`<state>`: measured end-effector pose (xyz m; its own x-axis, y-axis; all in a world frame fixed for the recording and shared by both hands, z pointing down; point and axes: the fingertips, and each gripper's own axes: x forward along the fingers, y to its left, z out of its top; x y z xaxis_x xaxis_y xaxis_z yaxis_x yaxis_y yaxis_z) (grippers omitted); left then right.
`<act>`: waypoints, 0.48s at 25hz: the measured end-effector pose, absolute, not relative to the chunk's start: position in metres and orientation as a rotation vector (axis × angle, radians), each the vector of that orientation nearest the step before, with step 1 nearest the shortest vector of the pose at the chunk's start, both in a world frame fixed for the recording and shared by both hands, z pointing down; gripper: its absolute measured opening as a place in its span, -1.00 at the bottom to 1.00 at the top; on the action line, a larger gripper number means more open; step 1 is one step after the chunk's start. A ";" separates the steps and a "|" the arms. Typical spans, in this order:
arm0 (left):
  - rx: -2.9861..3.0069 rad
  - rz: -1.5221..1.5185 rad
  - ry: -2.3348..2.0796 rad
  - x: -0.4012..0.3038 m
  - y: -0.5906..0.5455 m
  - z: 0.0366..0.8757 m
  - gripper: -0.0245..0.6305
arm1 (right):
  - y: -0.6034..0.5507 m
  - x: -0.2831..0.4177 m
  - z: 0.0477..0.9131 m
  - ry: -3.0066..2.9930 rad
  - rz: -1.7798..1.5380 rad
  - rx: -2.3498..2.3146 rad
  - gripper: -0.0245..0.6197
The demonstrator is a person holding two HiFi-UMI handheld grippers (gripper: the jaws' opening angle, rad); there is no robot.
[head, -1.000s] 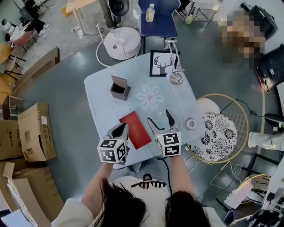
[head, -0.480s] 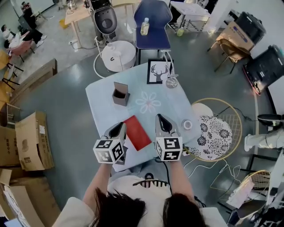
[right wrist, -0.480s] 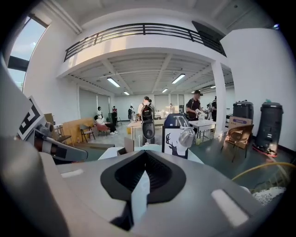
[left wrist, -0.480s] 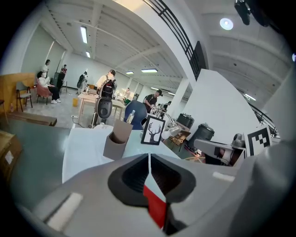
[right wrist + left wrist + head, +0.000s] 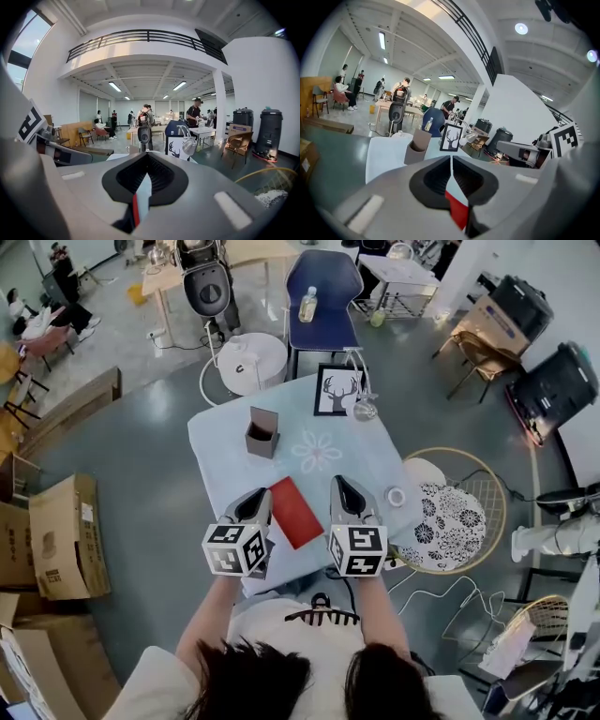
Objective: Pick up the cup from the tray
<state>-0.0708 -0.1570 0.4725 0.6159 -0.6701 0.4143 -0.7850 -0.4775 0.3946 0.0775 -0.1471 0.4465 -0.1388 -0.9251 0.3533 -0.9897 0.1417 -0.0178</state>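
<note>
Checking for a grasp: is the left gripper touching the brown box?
Apart. Head view shows bare tablecloth between the left gripper and the brown box; left gripper view shows shut jaws, box beyond them.

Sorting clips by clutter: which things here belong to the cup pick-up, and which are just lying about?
Job: brown holder (likely the cup); left gripper and right gripper, both with fingers shut and empty. No tray shows.
Lying about: red card, deer picture, desk lamp, small ring-shaped object.

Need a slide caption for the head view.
Shut left tool and shut right tool above a table with red card, brown box, deer picture.
</note>
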 end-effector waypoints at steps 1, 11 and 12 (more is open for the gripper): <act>2.294 0.269 -1.139 -0.070 -0.156 0.471 -0.89 | -0.145 0.076 0.446 -2.161 0.354 1.869 -0.84; 2.303 0.271 -1.138 -0.075 -0.146 0.469 -0.89 | -0.131 0.072 0.447 -2.149 0.366 1.840 -0.85; 2.301 0.274 -1.145 -0.075 -0.146 0.469 -0.89 | -0.130 0.071 0.447 -2.146 0.365 1.839 -0.85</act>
<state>-0.0753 -0.1456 0.4690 0.6166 -0.6730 0.4085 -0.7850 -0.4864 0.3836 0.0714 -0.1300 0.4470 -0.1424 -0.9146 0.3784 -0.9883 0.1527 -0.0029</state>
